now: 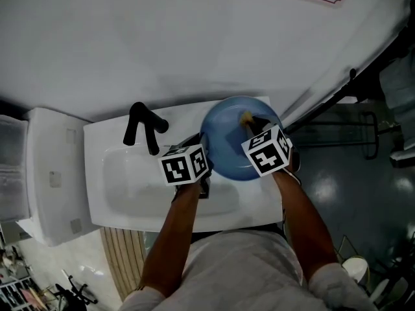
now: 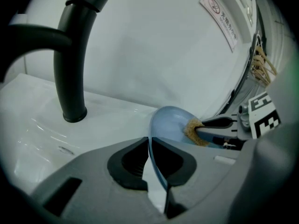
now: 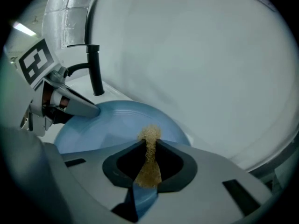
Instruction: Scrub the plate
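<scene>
Grip comes first, I judge. My left tongs (image 2: 152, 158) are clenched on the near rim of the round pale-blue plate (image 2: 172, 121). The plate is held above the right end of the white rectangular sink (image 1: 130, 193), beside the black bent-spout tap (image 2: 70, 69), its face turned up towards me. My right tongs (image 3: 149, 158) are clamped on a tan fibrous scrub pad (image 3: 150, 164), whose free tip lies on the plate's face near the far rim.

To scrub well I would press only as hard as the left bite can resist, since a thin rim pinched at one spot will likely pivot. Short circling strokes from the far rim towards the middle should do it. The pad, not the hard jaw tips, should meet the plate.

From the head view the marker cubes (image 1: 186, 164) cover both bites. I cannot tell whether the plate is wet, soapy or soiled, or whether its underside rests on the sink's edge. A blue sliver under the pad may be a backing or the plate itself. No view shows the drain.
</scene>
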`<state>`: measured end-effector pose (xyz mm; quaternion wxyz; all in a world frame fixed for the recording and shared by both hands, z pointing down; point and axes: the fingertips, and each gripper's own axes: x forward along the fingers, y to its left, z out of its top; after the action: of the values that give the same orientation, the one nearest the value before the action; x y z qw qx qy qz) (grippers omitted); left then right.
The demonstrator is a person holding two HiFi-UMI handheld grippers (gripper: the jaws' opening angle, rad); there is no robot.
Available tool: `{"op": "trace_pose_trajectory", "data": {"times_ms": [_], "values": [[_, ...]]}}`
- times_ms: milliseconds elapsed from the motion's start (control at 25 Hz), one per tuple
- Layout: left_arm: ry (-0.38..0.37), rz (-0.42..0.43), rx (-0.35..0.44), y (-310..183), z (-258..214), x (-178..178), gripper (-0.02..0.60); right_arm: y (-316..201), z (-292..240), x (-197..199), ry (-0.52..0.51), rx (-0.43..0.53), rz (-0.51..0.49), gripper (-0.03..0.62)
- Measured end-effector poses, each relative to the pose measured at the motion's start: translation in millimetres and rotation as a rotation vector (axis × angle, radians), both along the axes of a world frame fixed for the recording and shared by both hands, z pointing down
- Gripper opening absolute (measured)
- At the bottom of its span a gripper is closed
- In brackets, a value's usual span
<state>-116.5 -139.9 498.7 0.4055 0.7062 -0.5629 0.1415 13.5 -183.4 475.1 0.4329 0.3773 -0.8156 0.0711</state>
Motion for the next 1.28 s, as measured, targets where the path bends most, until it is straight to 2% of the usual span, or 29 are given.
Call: {"op": "trace_pose_trajectory", "data": {"times_ms": [160,280,520,640,800,1000,1280], "values": [[0.0,-0.004,0.004,-1,-1,0,0.038,-9,-1,24,0.038,0.02,0.047,0.063],[0.0,-0.009,0.001,0,0,0,0.038,-5,-11,23,0.022,0.036,0.052,0.063],[0.005,-0.018,0.002,-1,1,0,0.038,51,-33,-41,-0.116,-0.01,-0.094,0.063],[0.003,-0.017,0.006,-1,0,-1,0.038,72,-22,-65,-0.109,-0.042,-0.159,0.063],[0.003,-0.013,0.012,-2,-2,0,0.037,80,-4,-72,-0.088,-0.081,-0.175,0.063],[0.006,-0.015,0.011,-2,-2,0,0.037,72,3,-59,-0.055,-0.076,-0.158,0.063],[0.009,-0.018,0.011,-2,-2,0,0.037,47,2,-4,0.022,-0.043,-0.056,0.063]]}}
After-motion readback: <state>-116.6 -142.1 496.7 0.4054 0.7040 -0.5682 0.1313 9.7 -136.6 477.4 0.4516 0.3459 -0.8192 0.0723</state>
